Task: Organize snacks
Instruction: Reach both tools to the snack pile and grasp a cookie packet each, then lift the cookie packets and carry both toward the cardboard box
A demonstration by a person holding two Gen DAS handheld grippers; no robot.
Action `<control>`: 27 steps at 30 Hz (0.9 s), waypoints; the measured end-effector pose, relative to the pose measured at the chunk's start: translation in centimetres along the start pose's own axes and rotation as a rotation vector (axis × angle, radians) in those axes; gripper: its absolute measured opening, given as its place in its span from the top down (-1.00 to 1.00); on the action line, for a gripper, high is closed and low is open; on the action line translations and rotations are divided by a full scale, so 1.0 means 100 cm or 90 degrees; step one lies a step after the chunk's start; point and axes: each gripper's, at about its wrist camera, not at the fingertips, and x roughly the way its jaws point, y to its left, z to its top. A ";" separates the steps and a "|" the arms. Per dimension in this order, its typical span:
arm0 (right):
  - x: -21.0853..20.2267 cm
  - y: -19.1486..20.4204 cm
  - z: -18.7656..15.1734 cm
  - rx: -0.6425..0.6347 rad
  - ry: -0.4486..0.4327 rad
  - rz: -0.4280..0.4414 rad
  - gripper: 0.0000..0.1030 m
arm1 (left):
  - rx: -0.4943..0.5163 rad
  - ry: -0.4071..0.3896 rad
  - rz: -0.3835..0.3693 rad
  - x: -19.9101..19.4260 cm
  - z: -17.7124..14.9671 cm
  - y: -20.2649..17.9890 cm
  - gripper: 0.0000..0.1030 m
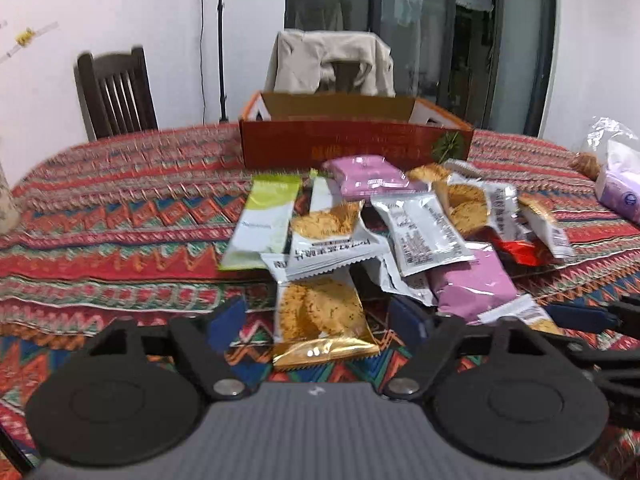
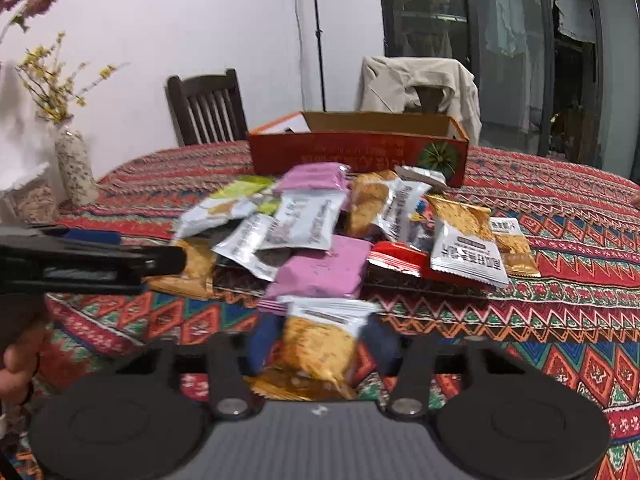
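Note:
A heap of snack packets lies on the patterned tablecloth in front of an open red cardboard box (image 1: 356, 144) (image 2: 360, 154). My left gripper (image 1: 318, 322) is open; a gold cracker packet (image 1: 320, 316) lies between its blue fingers, not pinched. My right gripper (image 2: 322, 346) has its blue fingers close on both sides of another gold and white cracker packet (image 2: 320, 344). Pink packets (image 1: 472, 282) (image 2: 324, 266), a green packet (image 1: 264, 220) and silver packets (image 1: 424, 232) lie in the heap. The right gripper's fingers (image 1: 580, 318) show at the left wrist view's right edge.
A speckled vase with flowers (image 2: 74, 168) stands at the table's left. A plastic bag of tissues (image 1: 620, 184) lies at the right. Two chairs (image 1: 116, 92) (image 2: 420, 84) stand behind the table, one with a beige jacket. The left gripper (image 2: 92, 256) reaches in from the left.

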 end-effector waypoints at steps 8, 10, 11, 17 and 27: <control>0.001 -0.018 -0.009 0.002 0.021 -0.007 0.17 | -0.026 -0.001 0.011 0.013 -0.004 0.005 0.20; -0.001 -0.020 -0.010 0.006 0.019 -0.003 0.19 | -0.038 0.002 0.013 0.005 -0.007 0.008 0.22; -0.002 -0.021 -0.010 0.006 0.021 0.000 0.20 | -0.044 0.004 0.011 0.000 -0.010 0.009 0.22; -0.007 -0.024 -0.013 -0.001 0.018 0.000 0.20 | -0.055 0.005 0.006 -0.046 -0.036 0.007 0.22; -0.034 -0.020 -0.019 -0.018 -0.002 0.034 0.23 | -0.041 -0.042 0.022 -0.106 -0.047 -0.011 0.22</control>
